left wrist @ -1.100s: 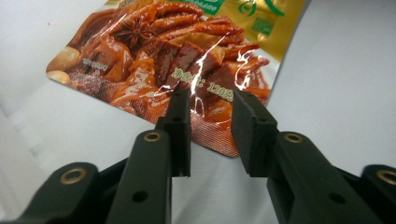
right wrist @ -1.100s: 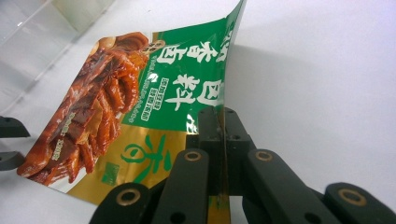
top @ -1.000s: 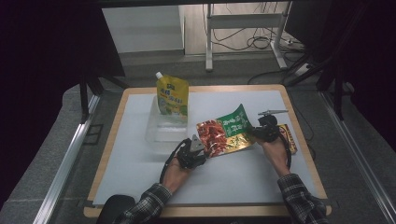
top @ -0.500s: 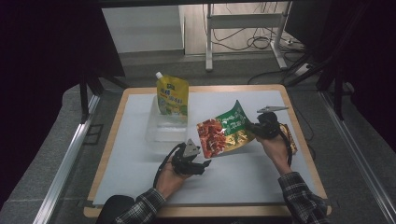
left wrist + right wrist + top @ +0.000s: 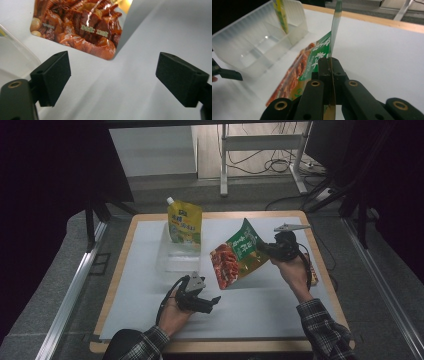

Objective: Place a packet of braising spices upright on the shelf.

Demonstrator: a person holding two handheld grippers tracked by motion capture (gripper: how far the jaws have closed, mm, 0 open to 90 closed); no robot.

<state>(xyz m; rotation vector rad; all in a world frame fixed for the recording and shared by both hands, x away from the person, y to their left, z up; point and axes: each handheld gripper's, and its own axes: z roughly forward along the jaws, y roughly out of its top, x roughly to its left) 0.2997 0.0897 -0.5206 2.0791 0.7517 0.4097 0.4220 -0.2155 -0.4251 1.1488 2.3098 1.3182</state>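
R gripper (image 5: 265,249) is clenched on the snack pouch (image 5: 236,255), pinching its green top edge. In the right gripper view the jaws sit tight together w/ the pouch edge running up between them (image 5: 331,82). The pouch hangs in the air, tilted, above the white mat (image 5: 280,295) at mid-right of the table; its red printed end points down-left toward the near side, clear of the mat.

L gripper (image 5: 212,301) is released: its jaws have just been opening and now stand wide apart w/ nothing between them. In the left gripper view (image 5: 113,80) the black pads (image 5: 53,75) frame bare mat, and the red bottom corner of the pouch (image 5: 82,27) shows beyond them, apart from both pads. L gripper sits low over the near-left part of the mat, pointing right, below and left of the pouch.

Clear plastic tray (image 5: 172,257) lies on the mat left of the pouch, toward the far side. A yellow spouted pouch (image 5: 184,222) stands upright in the tray's far end. In the right gripper view the tray (image 5: 244,47) shows dividers inside, w/ the yellow pouch edge (image 5: 280,15) at its far corner.

Wooden table edge (image 5: 120,270) frames the mat.
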